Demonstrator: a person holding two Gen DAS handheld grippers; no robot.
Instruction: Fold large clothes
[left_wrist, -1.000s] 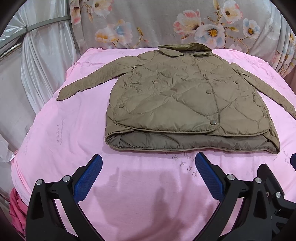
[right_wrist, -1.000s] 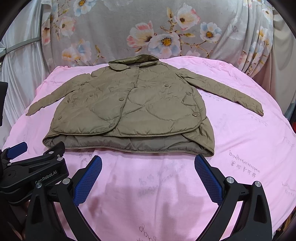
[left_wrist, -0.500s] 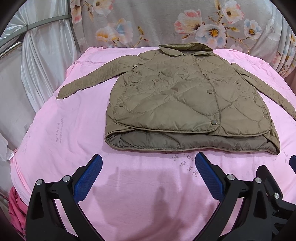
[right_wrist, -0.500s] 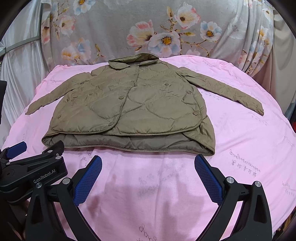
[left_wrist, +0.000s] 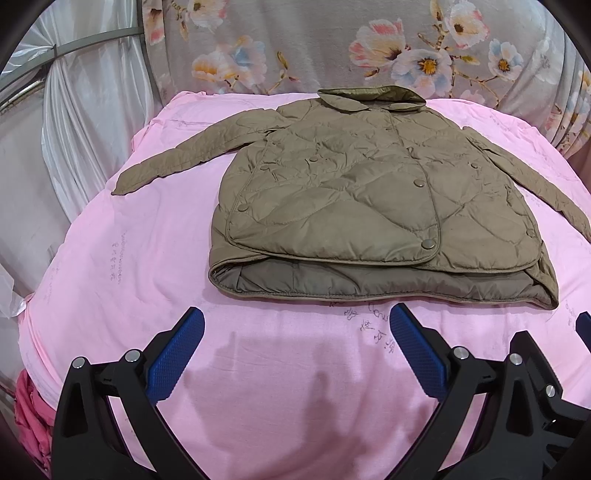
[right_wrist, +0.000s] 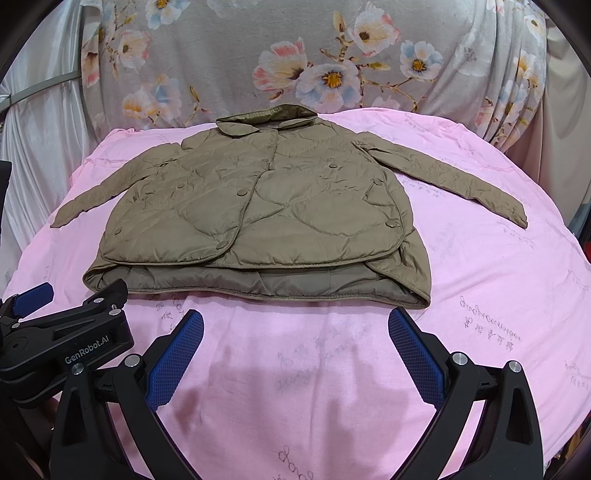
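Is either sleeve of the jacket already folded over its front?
No, both sleeves of the jacket lie spread outward on the pink sheet.

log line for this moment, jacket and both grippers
jacket flat, sleeves spread, unfolded | left gripper open, empty | right gripper open, empty

A home bedroom seems to be showing here: a pink bedsheet (left_wrist: 155, 295) is covering the bed, flowered fabric (right_wrist: 295, 55) hanging behind it.

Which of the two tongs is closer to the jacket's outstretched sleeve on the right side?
Right. The right tongs sit open before the hem's right part, nearer that sleeve; the left tongs sit open further left.
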